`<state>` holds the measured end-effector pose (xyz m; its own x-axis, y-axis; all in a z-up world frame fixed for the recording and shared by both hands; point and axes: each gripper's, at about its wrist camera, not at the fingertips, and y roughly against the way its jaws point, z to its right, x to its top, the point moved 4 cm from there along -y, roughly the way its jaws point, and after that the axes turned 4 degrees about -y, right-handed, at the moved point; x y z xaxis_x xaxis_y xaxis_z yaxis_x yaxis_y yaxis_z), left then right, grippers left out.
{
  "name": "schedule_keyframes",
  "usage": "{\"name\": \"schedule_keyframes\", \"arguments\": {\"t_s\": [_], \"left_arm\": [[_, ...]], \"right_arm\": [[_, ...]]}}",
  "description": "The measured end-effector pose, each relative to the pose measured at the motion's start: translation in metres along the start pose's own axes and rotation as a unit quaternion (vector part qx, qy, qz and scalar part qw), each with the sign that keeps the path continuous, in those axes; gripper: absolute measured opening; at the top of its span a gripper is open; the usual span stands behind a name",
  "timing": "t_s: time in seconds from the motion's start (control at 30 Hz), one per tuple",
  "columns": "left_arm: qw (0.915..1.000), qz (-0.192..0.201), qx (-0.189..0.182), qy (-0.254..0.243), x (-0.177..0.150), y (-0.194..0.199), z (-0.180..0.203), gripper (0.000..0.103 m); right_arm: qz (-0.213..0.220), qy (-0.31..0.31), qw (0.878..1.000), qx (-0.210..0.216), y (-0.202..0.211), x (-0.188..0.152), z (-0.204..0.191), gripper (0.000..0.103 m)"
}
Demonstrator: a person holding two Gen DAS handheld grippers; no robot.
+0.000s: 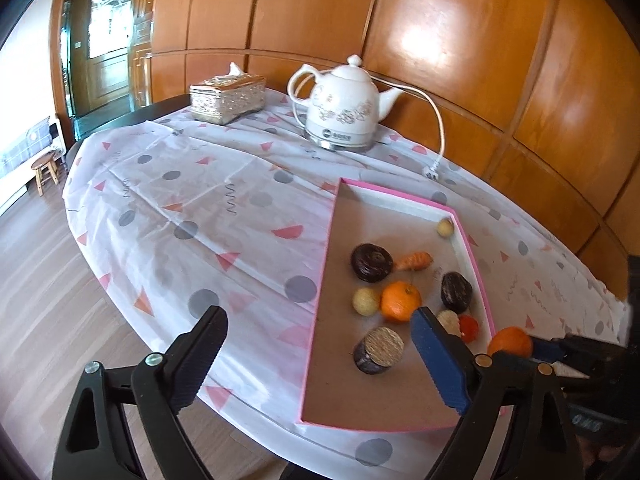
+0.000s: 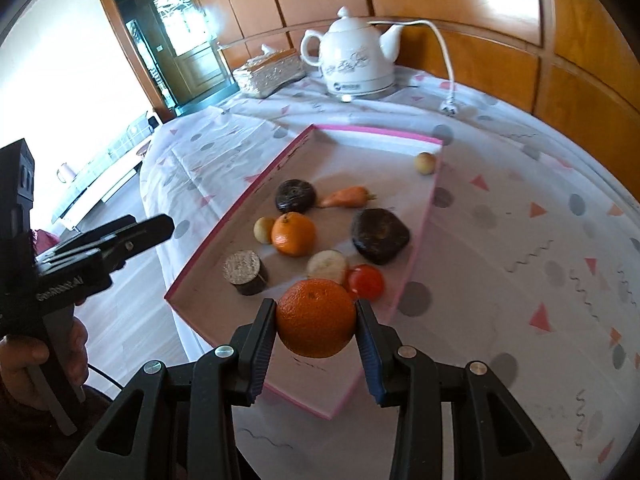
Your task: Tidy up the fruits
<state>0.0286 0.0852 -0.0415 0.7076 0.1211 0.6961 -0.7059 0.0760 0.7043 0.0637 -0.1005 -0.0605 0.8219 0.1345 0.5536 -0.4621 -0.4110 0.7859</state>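
Right hand-held gripper (image 2: pixel 316 320) clamping orange (image 2: pixel 316 318), above pink tray (image 2: pixel 240 196), left hand-held gripper (image 1: pixel 320 356) wide

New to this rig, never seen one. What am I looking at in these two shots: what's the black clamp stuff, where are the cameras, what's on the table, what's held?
There is no robot here. A person holds a two-finger hand-held gripper in each hand, and each one carries a fisheye camera looking along its fingers.

The left wrist view shows the left hand-held gripper, open and empty. The right wrist view shows the right hand-held gripper shut on an orange.

On the patterned tablecloth lies a pink-edged tray holding a second orange, a carrot, a small tomato, dark round pieces and pale balls. Behind stand a white kettle and a tissue box.
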Motion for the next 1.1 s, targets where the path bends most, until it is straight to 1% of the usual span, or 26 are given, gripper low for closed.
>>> {"name": "schedule_keyframes", "arguments": {"t_s": [0.07,0.1,0.13,0.17,0.27,0.37,0.5,0.57,0.67,0.73,0.77,0.87,0.97,1.03,1.1], "left_arm": [[1.0000,0.002,0.003,0.002,0.002,0.000,-0.003,0.096],[1.0000,0.004,0.006,0.001,0.003,0.000,-0.003,0.100],[0.9999,0.007,0.009,0.000,0.004,0.000,-0.004,0.103],[0.9999,0.010,0.010,-0.001,0.004,0.001,-0.004,0.103],[0.9998,0.013,0.016,-0.005,0.006,0.001,-0.003,0.103],[0.9994,0.020,0.021,-0.018,0.007,0.003,0.004,0.103],[0.9986,0.037,0.014,-0.036,0.010,0.011,0.015,0.103],[0.9979,0.046,0.011,-0.043,0.011,0.015,0.021,0.103],[0.9969,0.059,0.008,-0.051,0.011,0.021,0.030,0.103],[0.9963,0.065,0.010,-0.055,0.010,0.024,0.035,0.103],[0.9959,0.067,0.019,-0.057,0.010,0.025,0.037,0.103],[0.9939,0.071,0.045,-0.071,0.007,0.027,0.043,0.103],[0.9942,0.071,0.043,-0.068,0.004,0.028,0.047,0.103],[0.9949,0.068,0.038,-0.065,0.002,0.028,0.048,0.103],[0.9951,0.072,0.034,-0.060,0.002,0.030,0.048,0.103]], "right_arm": [[-0.006,0.004,1.000,0.000,-0.010,0.002,-0.003,0.040],[-0.010,0.005,1.000,0.000,-0.014,0.003,-0.004,0.040],[-0.016,0.005,1.000,0.000,-0.019,0.003,-0.006,0.041],[-0.017,0.005,1.000,0.001,-0.021,0.003,-0.007,0.041],[-0.017,0.006,1.000,0.003,-0.025,0.002,-0.009,0.053],[-0.011,0.009,1.000,-0.006,-0.021,0.000,-0.010,0.054],[0.021,0.004,0.999,-0.036,-0.005,0.000,-0.006,0.054],[0.042,-0.003,0.997,-0.062,0.006,0.000,-0.002,0.054],[0.066,-0.022,0.994,-0.085,0.018,-0.002,0.004,0.055],[0.081,-0.038,0.991,-0.102,0.026,-0.004,0.009,0.055],[0.088,-0.044,0.989,-0.110,0.030,-0.004,0.012,0.055],[0.103,-0.059,0.984,-0.130,0.039,-0.009,0.018,0.056],[0.116,-0.069,0.980,-0.149,0.046,-0.014,0.022,0.056],[0.119,-0.074,0.978,-0.152,0.049,-0.016,0.024,0.056],[0.121,-0.075,0.978,-0.154,0.049,-0.017,0.024,0.062]]}}
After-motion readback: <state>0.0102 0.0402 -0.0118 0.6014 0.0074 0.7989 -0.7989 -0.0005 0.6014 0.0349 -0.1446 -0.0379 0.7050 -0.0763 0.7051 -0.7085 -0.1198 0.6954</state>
